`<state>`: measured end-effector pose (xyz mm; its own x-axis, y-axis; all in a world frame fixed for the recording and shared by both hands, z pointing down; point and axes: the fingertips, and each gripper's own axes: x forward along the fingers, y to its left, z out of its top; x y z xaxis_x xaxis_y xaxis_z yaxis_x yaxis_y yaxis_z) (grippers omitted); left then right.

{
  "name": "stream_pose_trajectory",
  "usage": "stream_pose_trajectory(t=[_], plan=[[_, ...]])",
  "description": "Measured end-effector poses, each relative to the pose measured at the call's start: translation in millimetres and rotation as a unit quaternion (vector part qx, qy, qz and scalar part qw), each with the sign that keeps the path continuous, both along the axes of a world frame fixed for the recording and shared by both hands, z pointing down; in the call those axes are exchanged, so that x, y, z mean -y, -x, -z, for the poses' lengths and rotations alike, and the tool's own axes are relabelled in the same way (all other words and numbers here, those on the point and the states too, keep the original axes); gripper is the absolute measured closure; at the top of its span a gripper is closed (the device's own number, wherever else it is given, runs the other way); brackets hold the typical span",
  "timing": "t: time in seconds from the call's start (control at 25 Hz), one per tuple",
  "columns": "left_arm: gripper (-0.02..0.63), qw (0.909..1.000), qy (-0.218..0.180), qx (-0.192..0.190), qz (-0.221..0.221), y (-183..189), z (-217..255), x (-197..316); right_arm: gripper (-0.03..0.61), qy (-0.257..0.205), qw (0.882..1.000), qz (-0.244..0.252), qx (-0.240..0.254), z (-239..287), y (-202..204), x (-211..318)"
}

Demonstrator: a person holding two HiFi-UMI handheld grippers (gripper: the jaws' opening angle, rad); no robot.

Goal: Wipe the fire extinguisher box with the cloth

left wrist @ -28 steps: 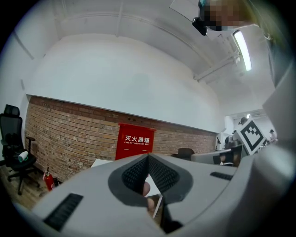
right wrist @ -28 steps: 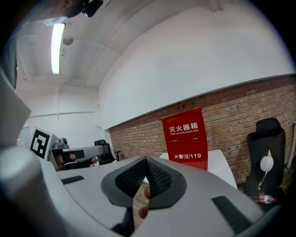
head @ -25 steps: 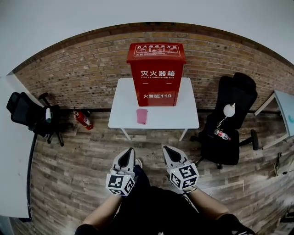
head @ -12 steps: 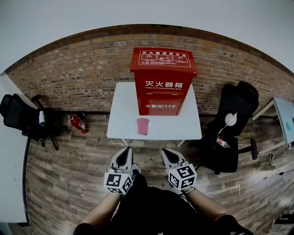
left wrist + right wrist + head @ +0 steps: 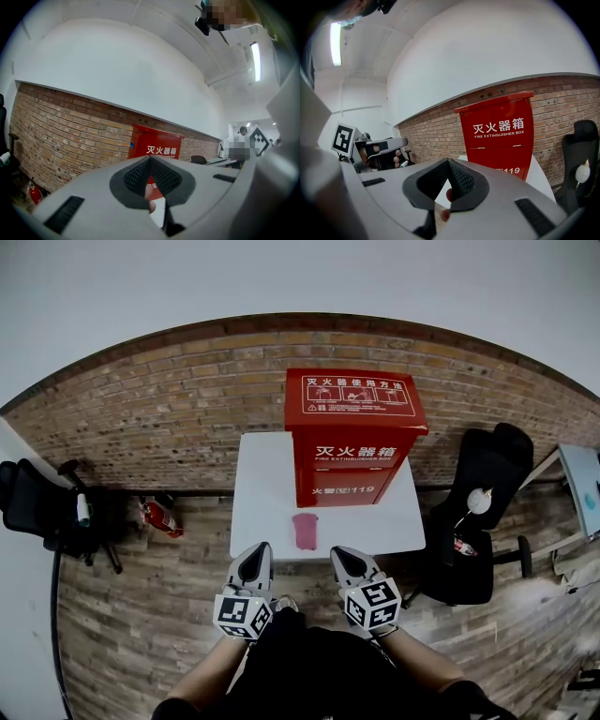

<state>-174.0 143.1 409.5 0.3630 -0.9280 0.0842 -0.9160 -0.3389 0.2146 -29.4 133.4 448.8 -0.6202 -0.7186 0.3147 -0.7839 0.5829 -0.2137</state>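
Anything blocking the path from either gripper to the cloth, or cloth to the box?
Nothing visible. The pink cloth lies on the white table just in front of the fire extinguisher box. The left gripper and right gripper, both shut and empty, are at the table's near side; only bare tabletop lies between.

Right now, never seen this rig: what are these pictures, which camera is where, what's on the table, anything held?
No robot: a person holds a two-jaw gripper in each hand. The head view looks down from the person's head and shows the left gripper and right gripper. The other two views ride on the grippers and look along their jaws. On the white table stands the red fire extinguisher box, with a pink cloth lying in front of it. Both grippers are shut and empty; the cloth is untouched.
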Motion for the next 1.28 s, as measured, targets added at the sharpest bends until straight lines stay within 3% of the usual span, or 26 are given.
stream_pose_trajectory(t=[0.72,1.0,1.28], plan=[[0.583,0.9986,0.029,-0.015,-0.041,98.4,-23.8,125.4,0.560,0.014,0.996,-0.086,-0.033,-21.7,68.8,116.0],[0.584,0.9977,0.031,-0.017,-0.058,95.3,-33.5,136.7,0.560,0.034,0.994,-0.093,-0.054,-55.1,71.7,137.1],[0.584,0.9979,0.048,-0.014,-0.041,107.3,-45.5,131.0,0.560,0.071,0.989,-0.092,-0.089,-113.9,72.0,154.6]])
